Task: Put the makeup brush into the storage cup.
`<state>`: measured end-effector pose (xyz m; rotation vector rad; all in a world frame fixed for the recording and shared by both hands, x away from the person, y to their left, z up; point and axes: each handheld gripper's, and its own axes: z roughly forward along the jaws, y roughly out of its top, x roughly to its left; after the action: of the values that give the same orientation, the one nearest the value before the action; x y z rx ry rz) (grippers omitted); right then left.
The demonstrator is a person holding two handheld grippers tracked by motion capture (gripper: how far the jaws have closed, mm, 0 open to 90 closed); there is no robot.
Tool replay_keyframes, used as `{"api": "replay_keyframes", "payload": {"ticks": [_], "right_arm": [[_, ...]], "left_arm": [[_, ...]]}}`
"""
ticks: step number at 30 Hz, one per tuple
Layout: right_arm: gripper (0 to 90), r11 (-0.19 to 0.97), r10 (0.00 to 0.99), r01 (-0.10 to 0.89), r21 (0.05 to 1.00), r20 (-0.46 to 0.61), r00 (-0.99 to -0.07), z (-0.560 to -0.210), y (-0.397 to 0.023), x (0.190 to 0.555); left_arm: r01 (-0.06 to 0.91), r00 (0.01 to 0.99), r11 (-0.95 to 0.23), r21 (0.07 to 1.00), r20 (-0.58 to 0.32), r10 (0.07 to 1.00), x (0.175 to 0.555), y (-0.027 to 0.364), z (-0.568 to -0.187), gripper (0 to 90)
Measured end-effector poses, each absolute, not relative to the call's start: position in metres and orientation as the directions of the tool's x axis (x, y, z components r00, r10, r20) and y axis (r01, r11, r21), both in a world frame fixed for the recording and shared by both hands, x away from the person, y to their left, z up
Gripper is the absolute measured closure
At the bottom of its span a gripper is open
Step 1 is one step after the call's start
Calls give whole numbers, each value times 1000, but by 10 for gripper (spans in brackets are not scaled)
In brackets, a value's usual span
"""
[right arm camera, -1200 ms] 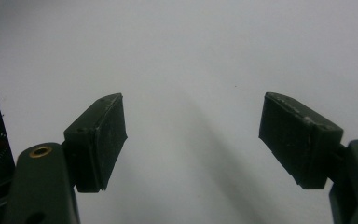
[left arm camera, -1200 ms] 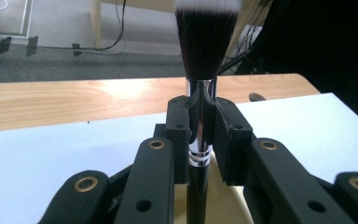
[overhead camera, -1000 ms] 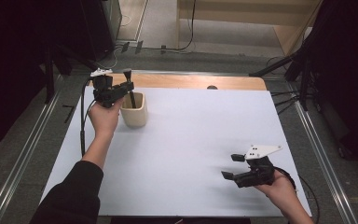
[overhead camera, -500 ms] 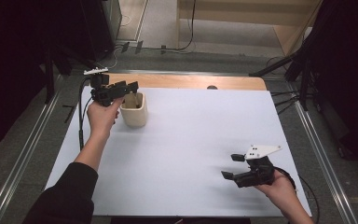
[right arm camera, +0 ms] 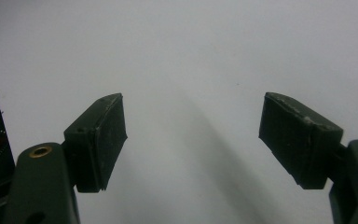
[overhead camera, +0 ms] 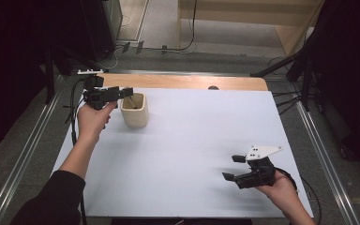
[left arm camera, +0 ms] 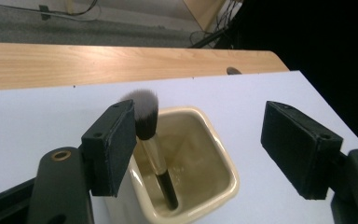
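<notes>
Standing in the cream cup [left arm camera: 214,154], the black-handled brush [left arm camera: 151,140] leans, bristles up.

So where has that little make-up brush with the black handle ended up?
The black-handled make-up brush stands bristles-up inside the cream square ceramic cup, at the far left of the white table, just in front of the left hand-held gripper.

The left gripper [overhead camera: 122,92] beside the cream cup [overhead camera: 134,110] is black, with a small pale plate on top and a black cable trailing from it. Its two jaws carry flat rectangular black pads [left arm camera: 112,144] on arms with brass-ringed screw holes. The arm behind it wears a black sleeve [overhead camera: 51,199]. Well apart from the cup, the right gripper [overhead camera: 234,167] is black too, topped by a grey three-cornered plate, its pads [right arm camera: 100,140] scuffed.
</notes>
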<state>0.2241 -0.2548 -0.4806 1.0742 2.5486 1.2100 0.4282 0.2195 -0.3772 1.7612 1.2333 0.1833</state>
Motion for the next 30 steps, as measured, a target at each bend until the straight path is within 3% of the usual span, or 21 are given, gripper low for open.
{"api": "replay_keyframes", "payload": {"ticks": [30], "right_arm": [[239, 420, 646, 556, 718, 193, -738, -481, -255, 224]], "left_arm": [[660, 613, -220, 718, -346, 710, 364, 210, -356, 274]]}}
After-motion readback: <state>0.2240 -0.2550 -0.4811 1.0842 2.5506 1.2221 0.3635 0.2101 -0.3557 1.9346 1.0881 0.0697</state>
